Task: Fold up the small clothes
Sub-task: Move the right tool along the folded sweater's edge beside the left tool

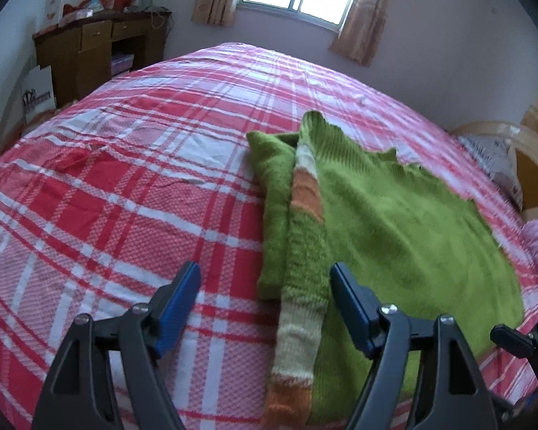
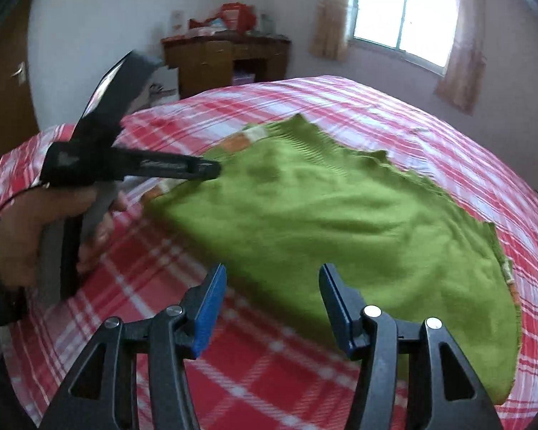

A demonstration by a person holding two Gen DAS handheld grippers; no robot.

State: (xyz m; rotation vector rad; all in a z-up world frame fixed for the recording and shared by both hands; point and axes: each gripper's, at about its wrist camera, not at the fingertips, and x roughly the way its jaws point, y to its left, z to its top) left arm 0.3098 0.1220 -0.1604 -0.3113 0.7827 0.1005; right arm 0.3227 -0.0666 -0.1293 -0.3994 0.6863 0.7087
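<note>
So the green sweater (image 1: 394,215) lay near the bed's (image 1: 125,186) right edge, one striped sleeve (image 1: 301,251) folded in. Both grippers, left gripper (image 1: 265,304) and right gripper (image 2: 272,308), hung spread, empty. Grabbing one layer could've undone that fold.

Left gripper (image 1: 265,286): my jaws stand wide apart, angled downward, nothing pinched between the blue pads (image 1: 177,308).
Right gripper (image 2: 272,297): my jaws stand parted, angled downward, pads (image 2: 208,313) pressing on nothing.
Left hand (image 2: 28,229): wrapped round my left tool's handle, dark sleeve at the wrist.
</note>
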